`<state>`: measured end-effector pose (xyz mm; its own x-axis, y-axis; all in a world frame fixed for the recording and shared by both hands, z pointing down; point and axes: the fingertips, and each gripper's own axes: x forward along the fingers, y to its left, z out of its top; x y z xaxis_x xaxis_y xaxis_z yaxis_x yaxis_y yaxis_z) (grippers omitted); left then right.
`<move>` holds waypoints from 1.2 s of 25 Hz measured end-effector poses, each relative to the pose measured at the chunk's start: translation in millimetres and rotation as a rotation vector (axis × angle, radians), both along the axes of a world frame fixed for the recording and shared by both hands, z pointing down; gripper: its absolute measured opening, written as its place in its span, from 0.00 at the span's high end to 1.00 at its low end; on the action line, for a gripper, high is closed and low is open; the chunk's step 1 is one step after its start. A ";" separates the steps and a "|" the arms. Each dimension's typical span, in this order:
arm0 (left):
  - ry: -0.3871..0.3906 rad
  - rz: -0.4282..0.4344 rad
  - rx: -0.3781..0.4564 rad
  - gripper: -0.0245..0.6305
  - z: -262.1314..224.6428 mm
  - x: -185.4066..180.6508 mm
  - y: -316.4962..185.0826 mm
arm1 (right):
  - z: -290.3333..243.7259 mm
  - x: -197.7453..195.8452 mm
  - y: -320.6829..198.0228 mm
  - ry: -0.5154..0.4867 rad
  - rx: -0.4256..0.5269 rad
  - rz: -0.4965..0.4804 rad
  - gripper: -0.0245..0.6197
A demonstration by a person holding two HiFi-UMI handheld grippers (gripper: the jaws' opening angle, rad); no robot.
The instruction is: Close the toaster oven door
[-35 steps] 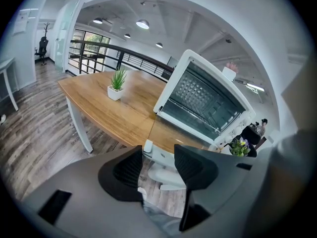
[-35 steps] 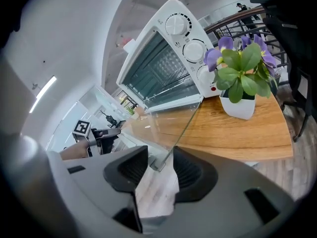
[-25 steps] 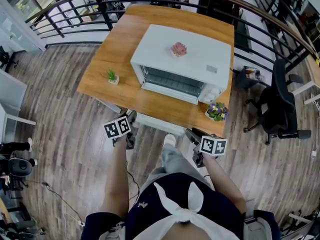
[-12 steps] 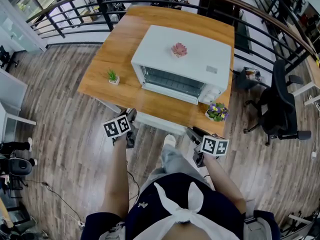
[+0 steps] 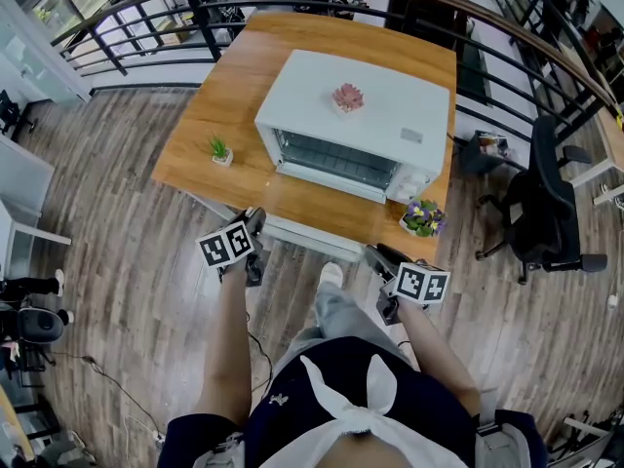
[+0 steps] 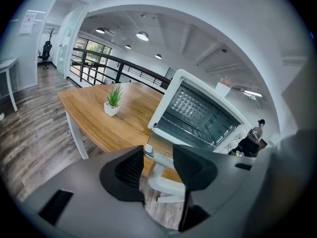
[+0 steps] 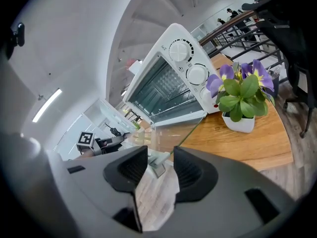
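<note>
Wood floor runs all round the wood desk (image 5: 195,154). On it, at 12 o'clock from the person, sits the white toaster oven (image 5: 380,115). Its glass door (image 5: 322,213) lies flat open, with the white handle (image 5: 310,240) past the desk's edge. The left gripper (image 5: 255,227) is at the handle's 9 o'clock end, the right gripper (image 5: 380,258) at its 3 o'clock end. Both jaws stand partly open, a handle end in each gap, not squeezed.

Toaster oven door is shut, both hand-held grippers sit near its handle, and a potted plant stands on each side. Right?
Not quite. The toaster oven door is open, folded down flat in front of the oven, as the right gripper view shows. The rest holds.
</note>
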<state>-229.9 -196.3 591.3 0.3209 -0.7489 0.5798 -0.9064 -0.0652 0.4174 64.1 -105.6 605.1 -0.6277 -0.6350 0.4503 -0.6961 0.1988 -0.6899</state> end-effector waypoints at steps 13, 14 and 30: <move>0.000 -0.012 0.051 0.66 -21.1 3.3 -11.7 | -24.6 1.9 -1.1 0.035 0.083 -0.023 0.71; 0.000 -0.015 0.053 0.66 -22.6 3.3 -12.6 | -26.9 1.4 -0.7 0.041 0.091 -0.027 0.71; 0.003 -0.028 0.061 0.67 -31.9 4.9 -18.6 | -13.1 -21.3 2.2 -0.016 0.021 -0.101 0.66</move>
